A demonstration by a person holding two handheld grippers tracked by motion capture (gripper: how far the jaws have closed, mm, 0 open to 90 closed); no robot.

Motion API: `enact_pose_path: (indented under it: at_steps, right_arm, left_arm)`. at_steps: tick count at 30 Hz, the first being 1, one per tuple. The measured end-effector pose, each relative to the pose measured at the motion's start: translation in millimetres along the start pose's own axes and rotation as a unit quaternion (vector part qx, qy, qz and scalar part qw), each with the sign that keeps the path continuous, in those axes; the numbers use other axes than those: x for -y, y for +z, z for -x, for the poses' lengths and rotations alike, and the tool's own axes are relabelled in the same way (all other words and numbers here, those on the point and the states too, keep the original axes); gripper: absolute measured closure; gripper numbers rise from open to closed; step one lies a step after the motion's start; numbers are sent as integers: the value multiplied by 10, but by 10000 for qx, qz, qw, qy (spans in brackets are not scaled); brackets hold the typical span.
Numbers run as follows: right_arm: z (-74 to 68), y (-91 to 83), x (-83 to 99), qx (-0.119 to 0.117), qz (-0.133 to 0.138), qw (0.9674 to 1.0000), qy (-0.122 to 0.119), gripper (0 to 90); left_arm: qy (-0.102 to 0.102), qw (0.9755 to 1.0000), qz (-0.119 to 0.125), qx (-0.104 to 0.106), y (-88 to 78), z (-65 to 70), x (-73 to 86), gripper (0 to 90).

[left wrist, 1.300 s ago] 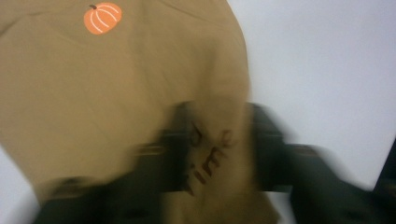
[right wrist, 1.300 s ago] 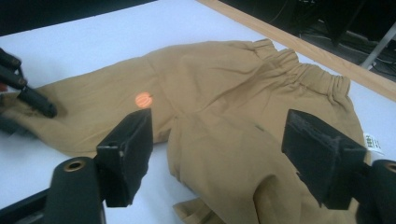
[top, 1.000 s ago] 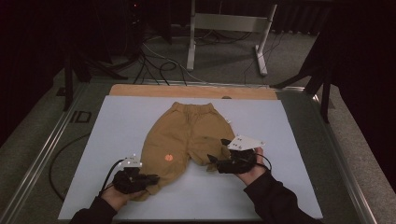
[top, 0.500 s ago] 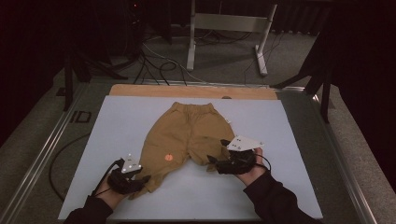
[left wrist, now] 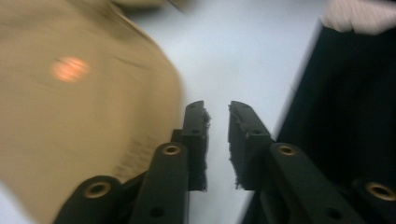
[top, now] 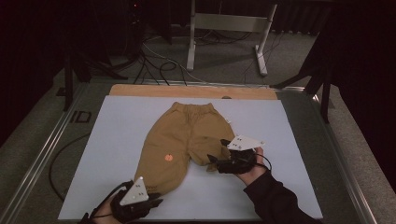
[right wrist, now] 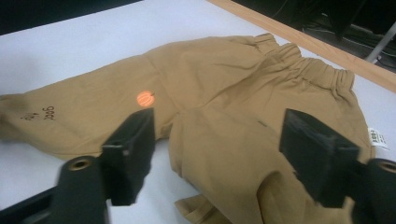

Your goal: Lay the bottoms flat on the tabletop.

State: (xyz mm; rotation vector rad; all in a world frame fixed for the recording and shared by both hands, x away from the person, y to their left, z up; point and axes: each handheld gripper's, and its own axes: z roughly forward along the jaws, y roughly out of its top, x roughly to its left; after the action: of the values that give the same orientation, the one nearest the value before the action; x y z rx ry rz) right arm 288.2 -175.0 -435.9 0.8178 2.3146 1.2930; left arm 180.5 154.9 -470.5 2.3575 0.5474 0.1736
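Trousers: the tan trousers (top: 180, 140) lay flat on the white sheet (top: 299, 126) of the table (top: 196, 91), waistband toward the far edge, both legs pointing to the person.
Left leg of trousers: it reached down to the near edge of the sheet; a small orange pumpkin print (top: 167, 157) sat on it, and dark lettering (right wrist: 39, 113) was near its hem.
Right leg of trousers: it was shorter in the high view, with its hem folded or bunched at the right gripper.
Left gripper: the left gripper (top: 156, 203) was at the near edge of the sheet, just beside the hem of the left leg. Its jaws had just been closing and stood with a narrow gap; in the left gripper view (left wrist: 217, 140) nothing was between them, the cloth was only at the side of one jaw.
Right gripper: the right gripper (top: 212, 162) was at the hem of the right leg. Its jaws (right wrist: 217, 154) stood spread wide, with the cloth lying between and under them; I cannot tell if the pads touched it.
Label: a small white tag (right wrist: 377, 137) hung at the side seam.
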Motion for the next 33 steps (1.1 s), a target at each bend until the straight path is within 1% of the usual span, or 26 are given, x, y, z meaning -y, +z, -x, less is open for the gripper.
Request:
enact_pose_path:
  at_steps: [1, 2, 4, 5, 6, 7, 8, 9, 11, 12, 14, 16, 17, 18, 19, 20, 22, 23, 24, 26, 27, 28, 30, 31, 32, 33]
  right_arm:
    - [0, 0, 0, 0, 0, 10000, 0, 286]
    - [1, 2, 0, 8, -2, 10000, 34, 286]
    - [8, 3, 3, 2, -9, 10000, 47, 286]
    - [9, 2, 3, 4, -10, 10000, 41, 286]
    - [9, 2, 3, 4, -10, 10000, 41, 286]
    - [8, -5, 4, 12, -5, 10000, 47, 286]
    - [9, -8, 4, 13, -6, 10000, 49, 286]
    - [12, -10, 5, 18, -5, 10000, 51, 286]
    - [18, -9, 8, 25, -6, 10000, 69, 284]
    - [23, -8, 12, 27, -10, 10000, 64, 283]
    - [21, -1, 18, 6, -21, 10000, 82, 281]
    - [15, 0, 18, 17, -34, 10000, 75, 281]
    - [12, 5, 18, 14, -40, 10000, 64, 282]
    - [13, 8, 18, -1, -44, 10000, 53, 281]
    - [13, 8, 18, -1, -44, 10000, 53, 281]
    - [6, 14, 12, -2, -51, 10000, 56, 282]
    - [4, 12, 10, -5, -45, 10000, 60, 282]
    - [7, 6, 10, -6, -23, 10000, 35, 282]
    - [11, -1, 8, 3, -22, 10000, 35, 282]
    - [23, -13, 3, 14, -2, 10000, 50, 283]
    - [32, -21, -3, 29, 17, 10000, 56, 283]
    - [35, -24, -5, 31, 27, 10000, 48, 283]
    - [31, -29, -8, 40, 38, 10000, 67, 283]
    - [31, -29, -8, 40, 38, 10000, 67, 283]
    - [31, -33, -9, 53, 41, 10000, 69, 283]
    - [33, -36, -11, 51, 44, 10000, 72, 283]
  left_arm:
    - [0, 10000, 0, 0, 0, 0, 0, 789]
    - [45, 9998, -177, 118, 117, -11, 30, 789]
    - [75, 9994, -321, 32, 203, -74, 59, 751]
    - [18, 9994, -346, -17, 231, -123, 75, 724]
    - [18, 9994, -346, -17, 231, -123, 75, 714]
    - [-38, 9989, -431, -177, 255, -221, 107, 698]
    - [-58, 9988, -447, -211, 258, -267, 127, 669]
    - [-127, 9987, -452, -202, 259, -309, 145, 668]
    - [-129, 9982, -536, -244, 265, -363, 182, 645]
    - [-132, 9982, -513, -282, 265, -372, 199, 642]
    - [-103, 9984, -488, -279, 264, -369, 208, 634]
    - [103, 9977, -540, -400, 271, -328, 208, 635]
    - [155, 9973, -565, -433, 275, -319, 203, 642]
    - [196, 9966, -594, -543, 276, -315, 194, 680]
    - [196, 9966, -594, -543, 276, -315, 194, 768]
    - [97, 9956, -657, -663, 270, -333, 163, 883]
    - [90, 9958, -632, -655, 251, -325, 139, 887]
    - [11, 9965, -559, -624, 225, -321, 120, 894]
    - [-64, 9975, -457, -544, 188, -321, 96, 895]
    - [-273, 9989, -183, -320, 98, -315, 40, 894]
    - [-392, 9992, 49, -90, 12, -296, -16, 893]
    - [-429, 9990, 132, -17, -19, -274, -41, 892]
    - [-427, 9984, 306, 189, -63, -217, -83, 887]
    - [-427, 9984, 306, 189, -63, -217, -83, 886]
    - [-402, 9981, 328, 331, -65, -162, -112, 883]
    - [-411, 9978, 305, 424, -48, -139, -119, 880]
